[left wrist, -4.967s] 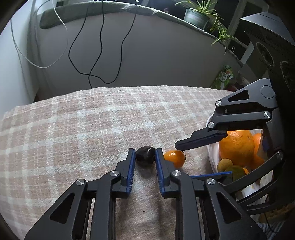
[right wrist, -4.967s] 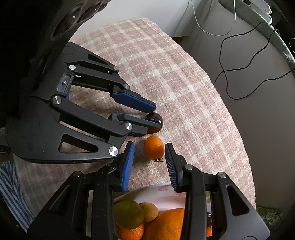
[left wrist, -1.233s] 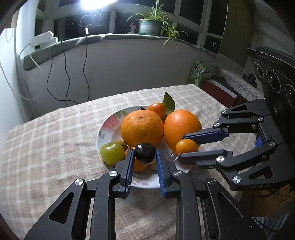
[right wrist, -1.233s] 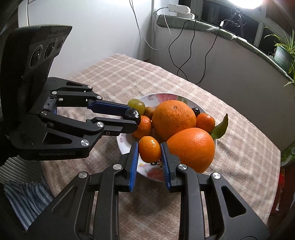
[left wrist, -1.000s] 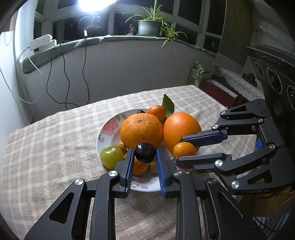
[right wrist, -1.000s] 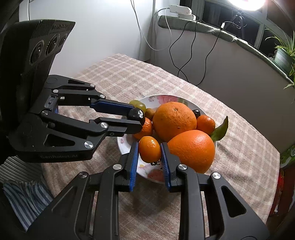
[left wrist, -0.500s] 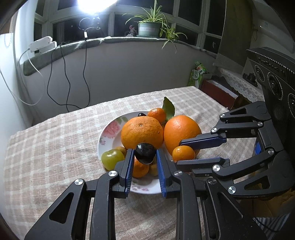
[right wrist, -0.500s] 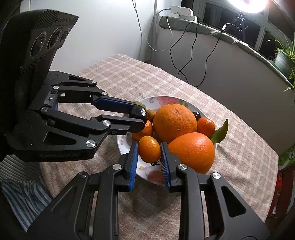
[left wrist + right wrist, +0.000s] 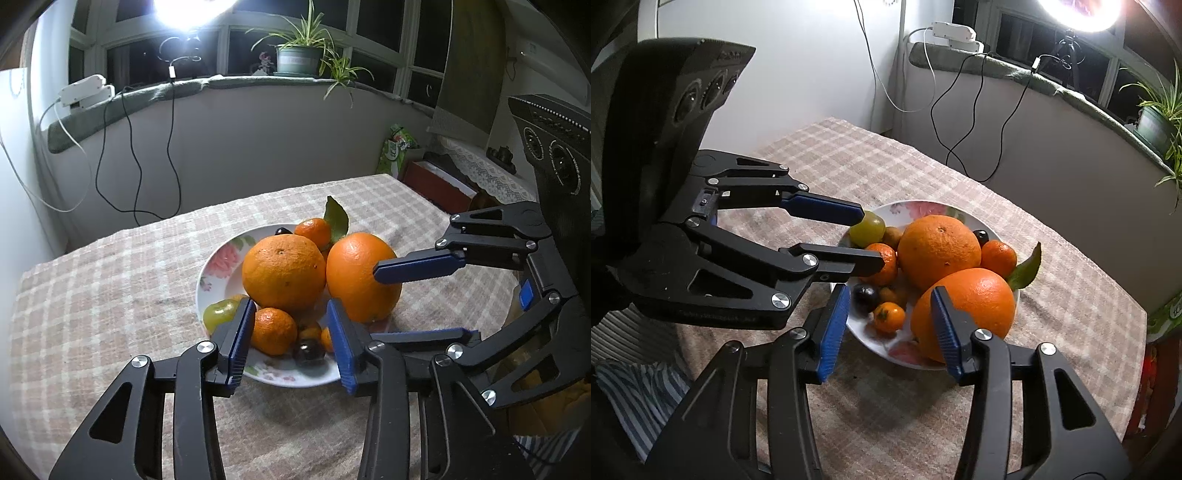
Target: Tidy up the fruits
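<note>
Fruits are shown heaped on the floral plate (image 9: 218, 258) on the checked counter (image 9: 110, 280); the dark plum (image 9: 308, 352) and small mandarin (image 9: 889, 316) lie at its near rim; left hand-held gripper (image 9: 290, 341) and right hand-held gripper (image 9: 888, 328) are held open, empty, above it.

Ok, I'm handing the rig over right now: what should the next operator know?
Left gripper: open, empty, over the plate's near edge.
Right gripper: open, empty, beside it.
Dark plum and small tangerine lie on the flowered plate, in front of the two big oranges.
Done: all the fruit in view is on the plate.
Left: lift both grippers away; check the checked cloth outside these views for strays.
</note>
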Demonstrator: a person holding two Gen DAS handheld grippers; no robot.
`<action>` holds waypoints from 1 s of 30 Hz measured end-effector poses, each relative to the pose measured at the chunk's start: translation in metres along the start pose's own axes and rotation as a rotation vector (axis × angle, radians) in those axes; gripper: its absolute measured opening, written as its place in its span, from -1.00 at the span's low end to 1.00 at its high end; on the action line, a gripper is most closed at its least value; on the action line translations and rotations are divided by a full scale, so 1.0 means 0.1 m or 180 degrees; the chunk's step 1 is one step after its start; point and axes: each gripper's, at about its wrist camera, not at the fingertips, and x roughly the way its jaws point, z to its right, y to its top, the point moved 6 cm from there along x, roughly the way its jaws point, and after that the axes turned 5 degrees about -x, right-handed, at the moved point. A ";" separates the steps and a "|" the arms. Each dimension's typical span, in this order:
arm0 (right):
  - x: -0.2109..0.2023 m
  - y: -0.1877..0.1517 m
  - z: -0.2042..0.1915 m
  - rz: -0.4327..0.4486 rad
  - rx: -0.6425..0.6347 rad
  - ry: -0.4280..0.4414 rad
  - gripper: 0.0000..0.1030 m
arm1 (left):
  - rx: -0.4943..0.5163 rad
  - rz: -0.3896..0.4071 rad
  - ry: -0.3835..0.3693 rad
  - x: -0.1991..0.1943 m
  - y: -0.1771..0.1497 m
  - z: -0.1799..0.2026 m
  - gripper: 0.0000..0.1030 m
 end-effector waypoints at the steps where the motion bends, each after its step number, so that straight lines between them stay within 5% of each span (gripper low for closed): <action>1: -0.01 -0.01 0.01 0.0008 0.0015 -0.0002 -0.07 | -0.0003 0.0003 -0.0001 0.00 0.00 0.00 -0.23; 9: -0.13 -0.07 0.06 0.0099 0.0158 -0.0021 0.01 | -0.0105 0.0041 0.0008 -0.07 0.00 -0.05 -0.11; 16: -0.23 -0.12 0.13 0.0191 0.0329 -0.0050 0.06 | -0.0331 0.0038 0.0018 -0.15 -0.05 -0.15 0.30; 19: -0.28 -0.13 0.15 0.0248 0.0425 -0.0051 0.24 | -0.0443 0.0044 0.0063 -0.20 -0.09 -0.20 0.36; 21: -0.33 -0.14 0.14 0.0325 0.0489 -0.0064 0.53 | -0.0505 0.0069 0.0106 -0.25 -0.12 -0.21 0.41; 30: -0.48 -0.19 0.08 0.0434 0.0634 -0.0173 0.60 | -0.0628 0.0208 0.0295 -0.45 -0.19 -0.16 0.54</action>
